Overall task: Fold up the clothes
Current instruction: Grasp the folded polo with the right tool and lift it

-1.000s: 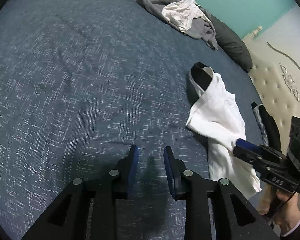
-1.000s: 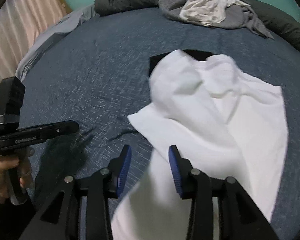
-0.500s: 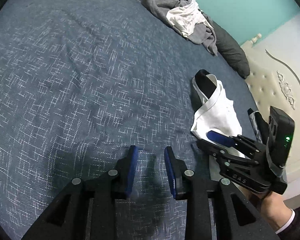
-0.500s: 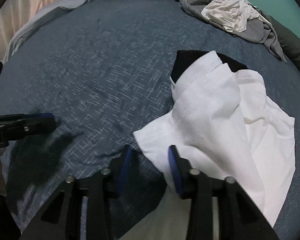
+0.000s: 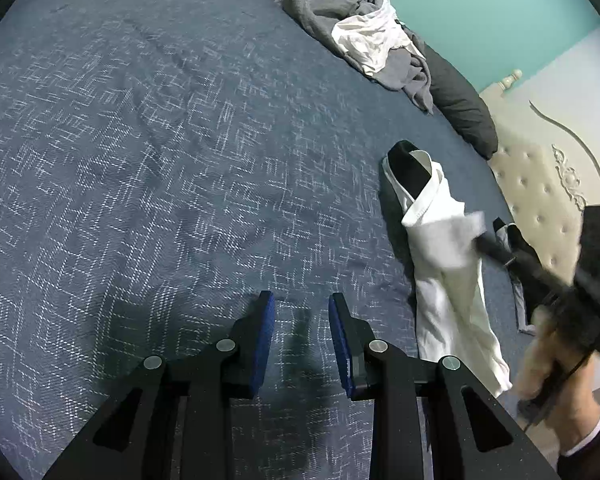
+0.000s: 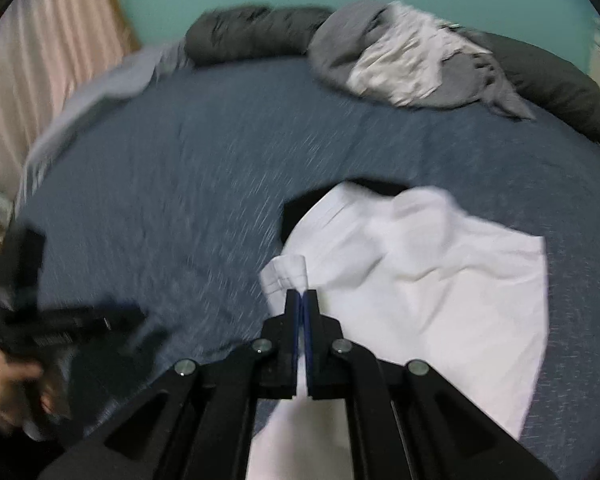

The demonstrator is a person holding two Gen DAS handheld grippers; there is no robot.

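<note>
Though motion-blurred, right gripper (image 6: 302, 294) pinching white garment (image 6: 420, 272) edge.

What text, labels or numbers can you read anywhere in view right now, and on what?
None can be read.
The left gripper has pale print along its side in the right wrist view, too blurred to read.
The white garment, pinched by the right gripper, shows no print.

A teal wall (image 5: 480, 8) rises ahead beyond the blue bedspread (image 5: 160, 160); a cream tufted headboard (image 5: 540, 200) stands right, pale pink curtains (image 6: 32, 68) far left.
</note>
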